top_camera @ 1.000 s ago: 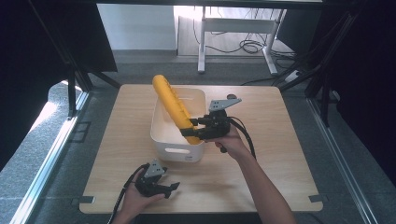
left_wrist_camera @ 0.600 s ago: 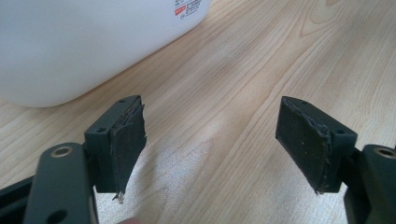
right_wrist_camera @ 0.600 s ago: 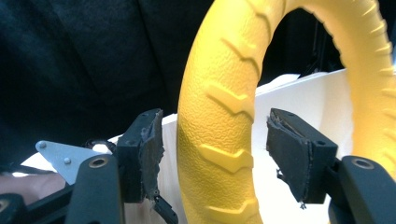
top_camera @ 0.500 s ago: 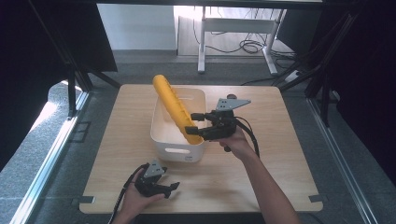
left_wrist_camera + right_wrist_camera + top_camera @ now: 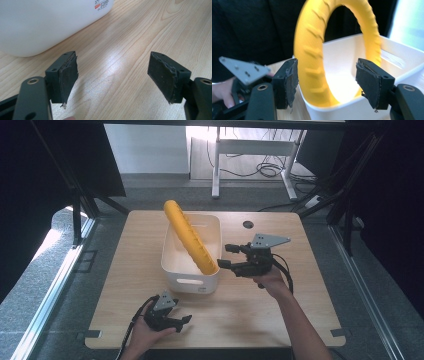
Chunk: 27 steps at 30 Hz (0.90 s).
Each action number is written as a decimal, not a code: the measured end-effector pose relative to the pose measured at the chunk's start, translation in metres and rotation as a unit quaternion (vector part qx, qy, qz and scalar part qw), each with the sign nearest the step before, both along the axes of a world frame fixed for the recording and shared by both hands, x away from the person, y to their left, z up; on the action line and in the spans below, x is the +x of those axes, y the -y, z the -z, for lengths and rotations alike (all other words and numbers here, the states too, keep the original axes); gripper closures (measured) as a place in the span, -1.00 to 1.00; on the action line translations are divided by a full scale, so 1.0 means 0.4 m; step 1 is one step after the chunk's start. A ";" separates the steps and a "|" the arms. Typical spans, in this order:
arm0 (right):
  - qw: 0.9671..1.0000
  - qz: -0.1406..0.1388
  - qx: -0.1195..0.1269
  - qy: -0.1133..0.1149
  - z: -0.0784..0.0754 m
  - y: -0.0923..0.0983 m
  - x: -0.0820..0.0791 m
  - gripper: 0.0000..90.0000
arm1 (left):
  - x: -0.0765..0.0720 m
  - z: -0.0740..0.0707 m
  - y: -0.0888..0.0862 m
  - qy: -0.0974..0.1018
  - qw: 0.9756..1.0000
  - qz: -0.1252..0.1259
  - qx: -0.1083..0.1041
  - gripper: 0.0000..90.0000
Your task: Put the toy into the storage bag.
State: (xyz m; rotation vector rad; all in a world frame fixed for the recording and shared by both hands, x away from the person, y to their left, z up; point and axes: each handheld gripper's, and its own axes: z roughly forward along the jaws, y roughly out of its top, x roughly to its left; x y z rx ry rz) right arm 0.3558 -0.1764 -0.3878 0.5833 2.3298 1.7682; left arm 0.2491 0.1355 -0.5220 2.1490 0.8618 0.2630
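Yellow ring [image 5: 190,236] in white bin [image 5: 191,282], wooden table [image 5: 300,280], grey floor [image 5: 45,285].

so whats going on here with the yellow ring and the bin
A person works two handheld grippers at a wooden table. The yellow ring stands on edge in the white bin, leaning on its rim. The right gripper has just opened its jaws beside the bin, off the ring. The left gripper rests open near the table's front edge.
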 end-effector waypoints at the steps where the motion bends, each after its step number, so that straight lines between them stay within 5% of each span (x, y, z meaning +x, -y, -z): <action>1: 1.000 0.007 -0.005 0.001 0.008 0.012 -0.004 -0.22 | 0.000 -0.001 0.000 0.000 1.000 -0.001 0.000 -0.46; 14: 0.997 0.066 -0.023 -0.021 0.095 0.122 -0.026 -0.22 | -0.003 -0.001 -0.003 0.000 1.000 -0.006 -0.004 -0.46; 27: 0.991 0.111 -0.062 -0.050 0.189 0.200 -0.056 -0.23 | -0.004 -0.004 -0.006 0.003 1.000 -0.007 -0.007 -0.46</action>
